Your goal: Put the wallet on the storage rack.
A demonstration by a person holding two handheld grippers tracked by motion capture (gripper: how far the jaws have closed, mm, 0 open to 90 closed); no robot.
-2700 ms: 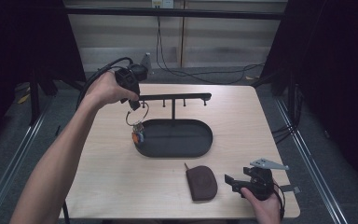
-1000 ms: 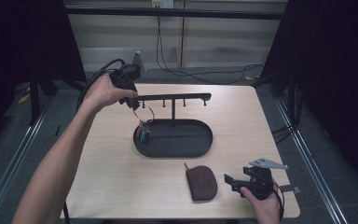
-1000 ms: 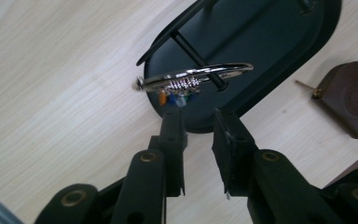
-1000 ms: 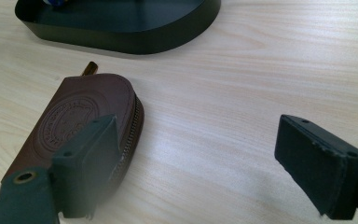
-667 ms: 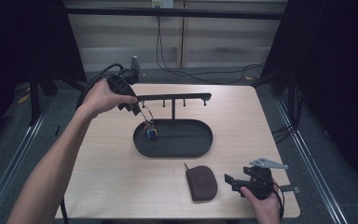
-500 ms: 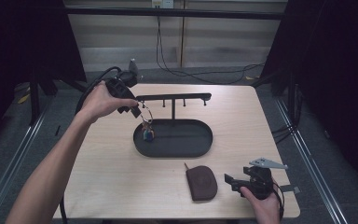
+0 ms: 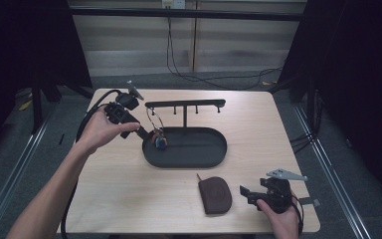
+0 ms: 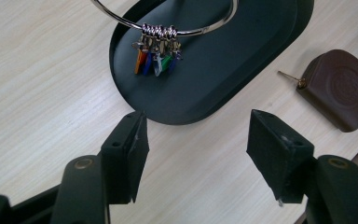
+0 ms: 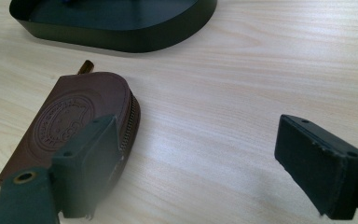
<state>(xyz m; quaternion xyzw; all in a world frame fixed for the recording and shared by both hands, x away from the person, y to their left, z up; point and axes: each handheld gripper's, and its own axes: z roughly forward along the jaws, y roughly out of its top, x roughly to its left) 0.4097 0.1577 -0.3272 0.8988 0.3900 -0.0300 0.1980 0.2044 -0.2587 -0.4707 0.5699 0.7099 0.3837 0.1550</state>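
High view, left to right, all relative to the black tray (image 7: 214,158): your left gripper (image 7: 138,130) sits just off the tray's left end, tips aimed at the key ring (image 7: 155,122). That ring hangs from the left end of the rack bar (image 7: 185,104) that stands on the tray, with its coloured keys (image 7: 160,142) dangling over the tray's left end. In the left gripper view the 2 jaws are spread wide with nothing between them, and the ring (image 8: 168,25) and keys (image 8: 156,59) hang ahead of the tips, not touching them, above the tray floor (image 8: 223,60).

Brown leather pouch (image 7: 215,194) lies flat on the table (image 7: 109,189), in front of the tray and near it, not touching. Your right gripper (image 7: 248,193) is further right, just beside the pouch, front-right of the tray. In the right gripper view its 2 jaws are also spread, empty; the pouch (image 9: 70,121) lies next to the left jaw, zip edge facing the gap, bare wood between the jaws.
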